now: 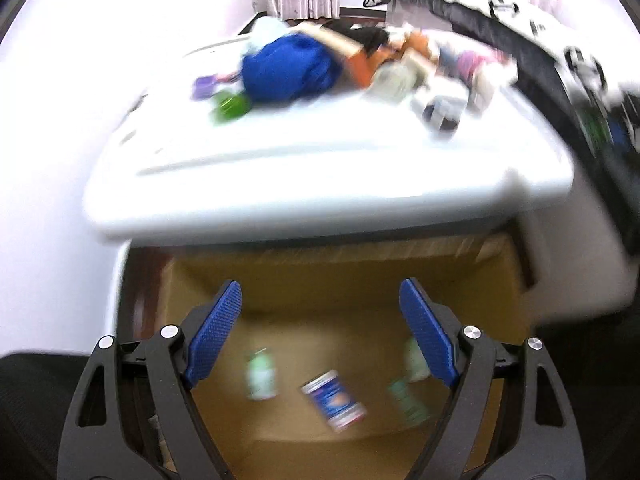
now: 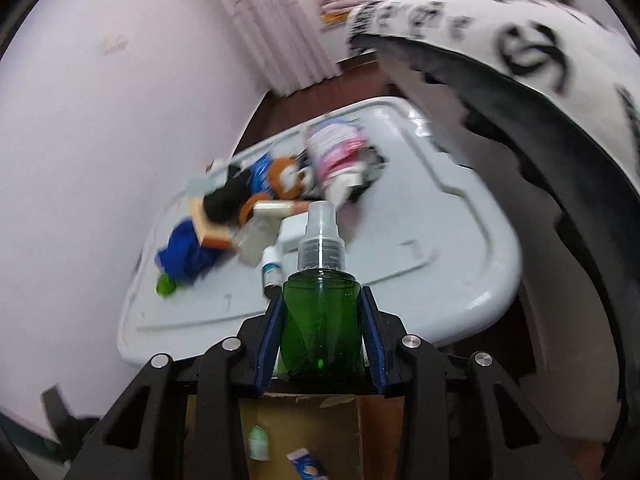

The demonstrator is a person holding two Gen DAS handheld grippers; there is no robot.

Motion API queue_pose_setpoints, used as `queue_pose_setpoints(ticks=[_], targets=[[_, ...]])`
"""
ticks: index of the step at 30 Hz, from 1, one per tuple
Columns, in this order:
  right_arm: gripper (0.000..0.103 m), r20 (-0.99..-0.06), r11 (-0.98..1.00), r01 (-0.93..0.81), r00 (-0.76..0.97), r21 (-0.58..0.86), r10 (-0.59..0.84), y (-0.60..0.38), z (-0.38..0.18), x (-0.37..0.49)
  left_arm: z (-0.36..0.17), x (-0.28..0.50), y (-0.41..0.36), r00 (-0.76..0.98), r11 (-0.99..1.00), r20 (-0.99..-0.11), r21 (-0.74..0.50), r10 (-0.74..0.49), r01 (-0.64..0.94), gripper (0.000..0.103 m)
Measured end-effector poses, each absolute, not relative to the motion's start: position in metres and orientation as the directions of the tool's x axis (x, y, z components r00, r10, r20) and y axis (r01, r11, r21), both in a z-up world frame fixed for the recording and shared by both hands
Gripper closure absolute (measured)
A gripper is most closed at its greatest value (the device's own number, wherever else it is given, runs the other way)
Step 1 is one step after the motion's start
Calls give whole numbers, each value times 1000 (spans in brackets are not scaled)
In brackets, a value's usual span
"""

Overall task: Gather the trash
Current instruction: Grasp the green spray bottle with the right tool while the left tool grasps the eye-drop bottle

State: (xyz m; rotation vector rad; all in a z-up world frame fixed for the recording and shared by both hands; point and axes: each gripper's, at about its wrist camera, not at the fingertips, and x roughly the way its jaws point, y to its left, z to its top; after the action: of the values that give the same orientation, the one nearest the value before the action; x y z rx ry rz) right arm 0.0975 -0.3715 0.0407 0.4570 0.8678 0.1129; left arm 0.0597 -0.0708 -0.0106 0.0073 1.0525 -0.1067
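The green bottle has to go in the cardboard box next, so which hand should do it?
Right. The right gripper already clamps the green bottle, with the cardboard box just below. The left gripper is open and empty.

A pale pink wall (image 2: 100, 128) stands behind, and a pleated pink curtain (image 2: 264, 28) hangs at its corner. On the right lies a white cloth with black printed marks (image 2: 532, 52) and a dark edge. Under the curtain a dark brown wooden floor (image 2: 360, 76) shows. All is somewhat blurred.

Bright window glare, motion blur, fisheye edges
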Motion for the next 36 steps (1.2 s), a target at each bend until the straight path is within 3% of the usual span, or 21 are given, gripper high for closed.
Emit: queue_pose_setpoints(ticks=[8,16,17,18,19,20,27,31,36], targets=[[66,-653,859,72,682,507,328,-394,51,86,-10,170,-167,497,998,-866,-69,-56,-8,23],[66,-627,830,43,677,557,385,-401,52,80,-42,215,-194,489,995,-872,-15,34,-96,25],[66,-625,828,41,676,559,389,-401,52,80,-42,215,-193,512,995,-858,-6,45,-97,29],[66,-625,827,39,675,561,392,-401,53,80,-43,215,-195,527,997,-849,-3,41,-83,42],[66,-623,825,37,675,564,395,-401,53,80,-42,215,-197,551,999,-834,-5,21,-46,76],[66,-620,823,36,676,566,397,-401,53,80,-41,215,-201,568,1000,-823,0,3,-5,80],[66,-624,826,55,684,560,377,-402,54,82,-29,199,-186,587,996,-805,-69,-85,49,80],[66,-640,839,44,669,542,378,-391,51,87,5,165,-162,629,984,-757,-125,-178,128,80],[66,-648,864,2,662,503,376,-367,51,90,45,103,-128,674,974,-707,-98,-213,206,80]])
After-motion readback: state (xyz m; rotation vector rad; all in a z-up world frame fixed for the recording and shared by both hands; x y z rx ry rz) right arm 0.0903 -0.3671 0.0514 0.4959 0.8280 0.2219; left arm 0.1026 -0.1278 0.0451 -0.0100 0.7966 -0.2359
